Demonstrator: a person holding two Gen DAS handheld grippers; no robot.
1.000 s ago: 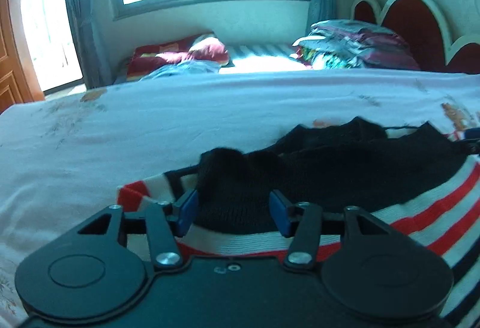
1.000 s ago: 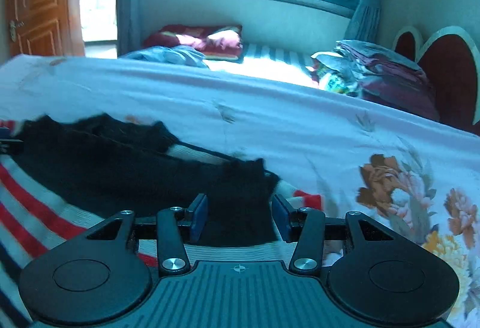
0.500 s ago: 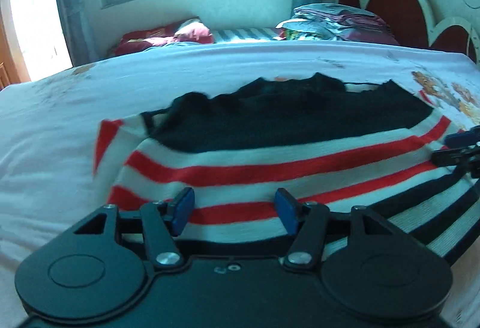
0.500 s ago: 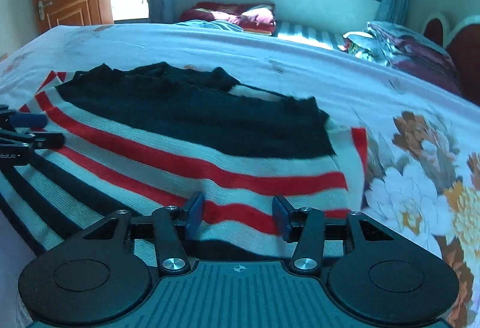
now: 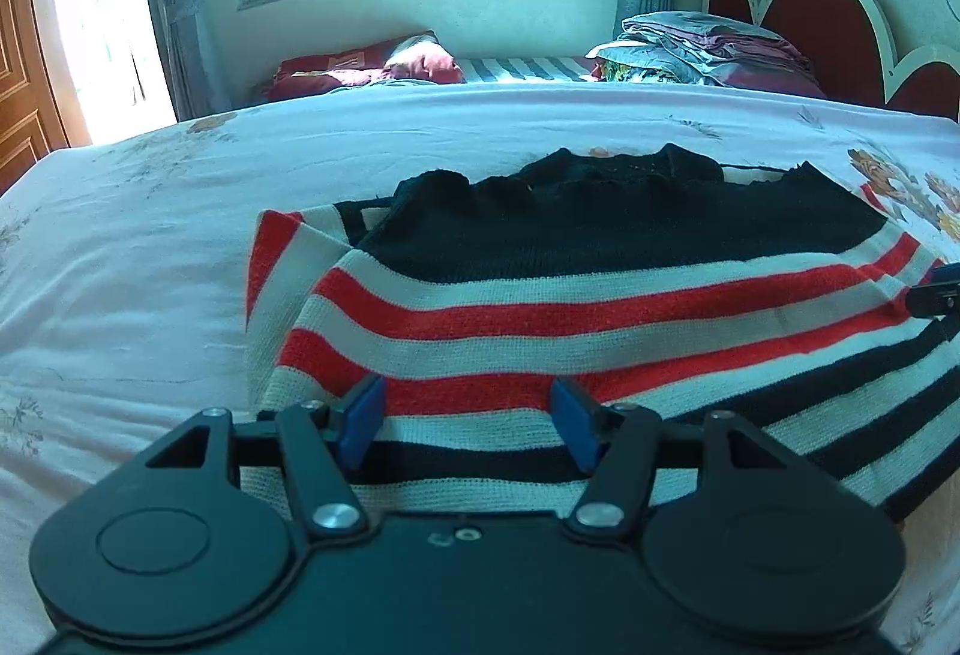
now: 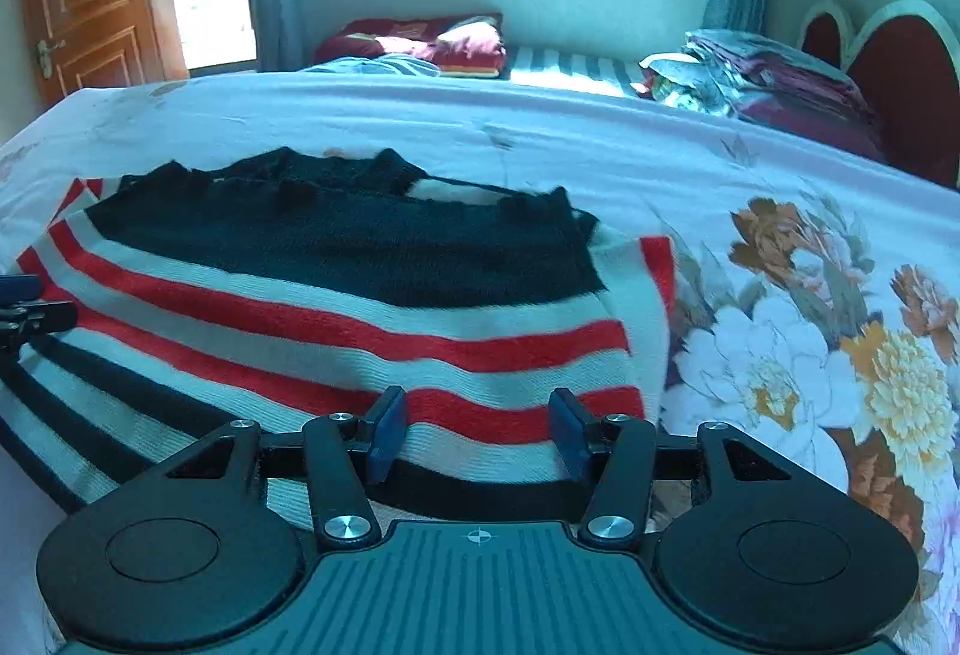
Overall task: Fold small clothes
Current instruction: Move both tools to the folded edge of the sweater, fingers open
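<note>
A striped sweater, black at its far end with red, white and black bands nearer, lies spread flat on the flowered bedsheet, its left sleeve folded in along the side. The left gripper hangs over the sweater's near left part and the right gripper over its near right part, each with its blue pads standing apart and nothing pinched between them. Far off, folded bedding is stacked by the red headboard.
</note>
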